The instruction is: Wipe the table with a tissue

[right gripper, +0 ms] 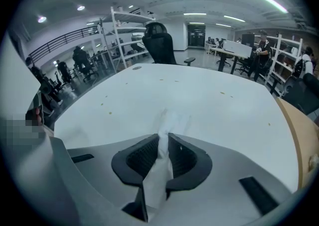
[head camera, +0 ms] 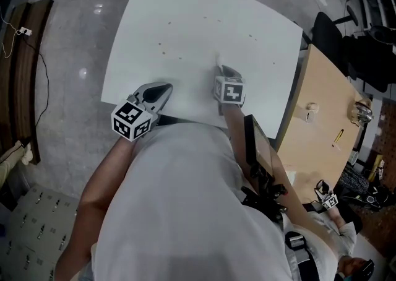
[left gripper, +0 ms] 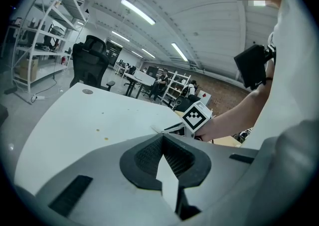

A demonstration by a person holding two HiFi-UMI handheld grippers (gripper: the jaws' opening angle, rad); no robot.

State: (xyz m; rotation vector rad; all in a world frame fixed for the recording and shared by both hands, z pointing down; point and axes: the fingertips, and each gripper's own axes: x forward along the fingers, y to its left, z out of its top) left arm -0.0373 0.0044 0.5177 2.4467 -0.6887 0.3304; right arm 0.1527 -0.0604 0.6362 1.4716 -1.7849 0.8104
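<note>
step: wiping judged barely started | right gripper [right gripper: 163, 138] fingers clamped on tissue [right gripper: 167, 119], wad jutted beyond fingertips over table [right gripper: 209, 95] | left gripper [left gripper: 160, 137] fingers closed, empty | next: called for pressing down, sweeping toward specks [head camera: 161, 44] ahead of fingers

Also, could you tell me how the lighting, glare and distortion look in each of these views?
Head view: even light, small glare spots on the floor, the table sharp. Left gripper view: strong fisheye bending, bright ceiling strips, dark corners. Right gripper view: same bending, the tissue soft-edged close to the lens.
</note>
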